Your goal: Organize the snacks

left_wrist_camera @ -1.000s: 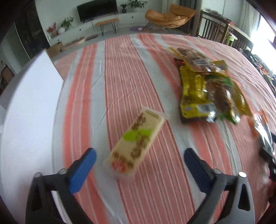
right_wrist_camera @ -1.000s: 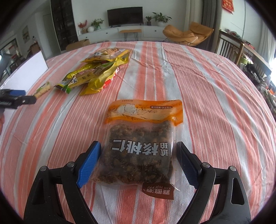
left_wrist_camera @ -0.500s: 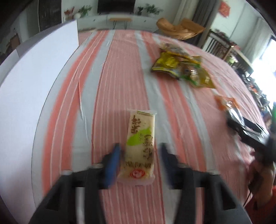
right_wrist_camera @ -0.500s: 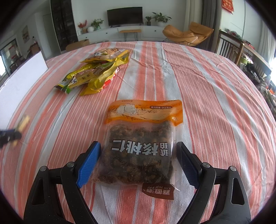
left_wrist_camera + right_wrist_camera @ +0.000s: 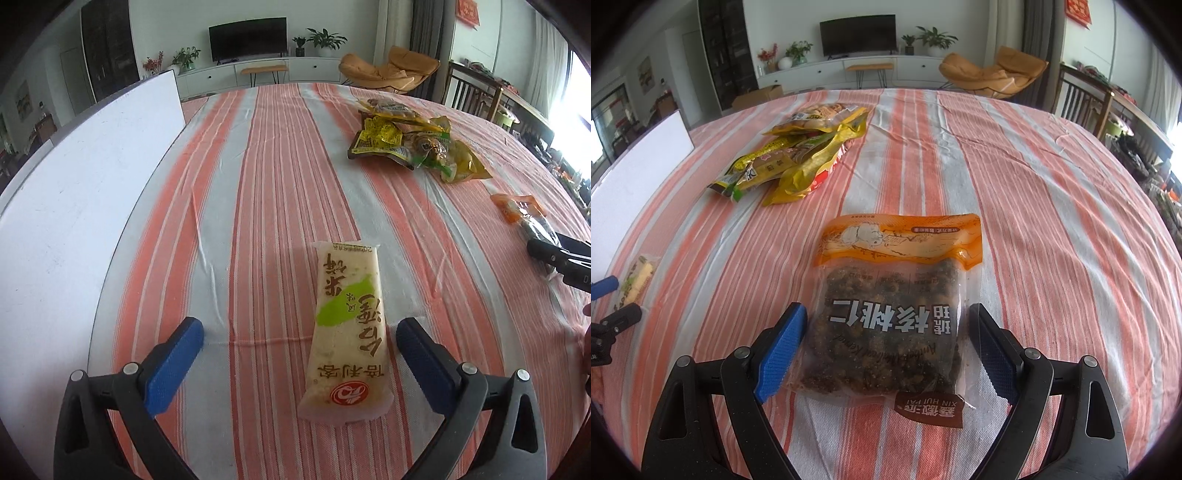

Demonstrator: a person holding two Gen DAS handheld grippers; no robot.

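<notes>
A pale rice cracker pack (image 5: 347,328) with a green patch lies flat on the striped cloth between the open fingers of my left gripper (image 5: 299,350), nearer the right finger. It also shows small in the right wrist view (image 5: 637,280). An orange-topped bag of walnut kernels (image 5: 897,306) lies flat between the open fingers of my right gripper (image 5: 890,339). Neither gripper touches its pack. A pile of yellow snack bags (image 5: 413,147) lies further back; it also shows in the right wrist view (image 5: 801,158).
A white board (image 5: 74,206) stands along the table's left side. The right gripper's body (image 5: 557,254) shows at the right edge of the left wrist view. Chairs and a TV unit stand beyond the table.
My left gripper swung round to line up with the rice cracker pack, closed partly about it, then opened wide again. The right gripper and walnut bag have not moved.
</notes>
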